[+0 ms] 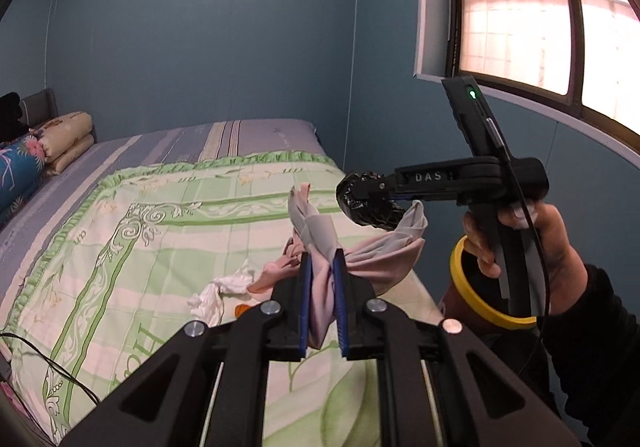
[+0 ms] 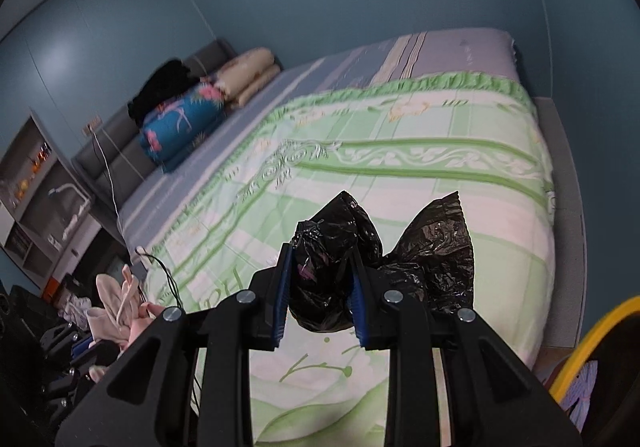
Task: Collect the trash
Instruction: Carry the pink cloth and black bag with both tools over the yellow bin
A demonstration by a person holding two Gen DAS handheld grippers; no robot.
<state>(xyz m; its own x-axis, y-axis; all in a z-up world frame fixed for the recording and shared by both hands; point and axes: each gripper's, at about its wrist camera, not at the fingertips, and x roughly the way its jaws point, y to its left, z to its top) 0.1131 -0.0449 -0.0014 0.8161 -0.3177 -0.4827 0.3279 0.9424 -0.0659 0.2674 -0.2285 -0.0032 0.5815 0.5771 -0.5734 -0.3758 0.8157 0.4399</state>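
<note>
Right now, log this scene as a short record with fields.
place: bed with green checked quilt
left gripper: shut on pink and grey cloth
right gripper: shut on crumpled black plastic bag
on the quilt: white tissue
beside the bed: yellow-rimmed bin
at the headboard: folded bedding

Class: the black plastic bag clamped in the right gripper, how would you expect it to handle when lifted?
Probably floppy: the black plastic bag crumples and flares loosely beside the right gripper. Likely light, since it looks nearly empty. Its glossy film may slip.
</note>
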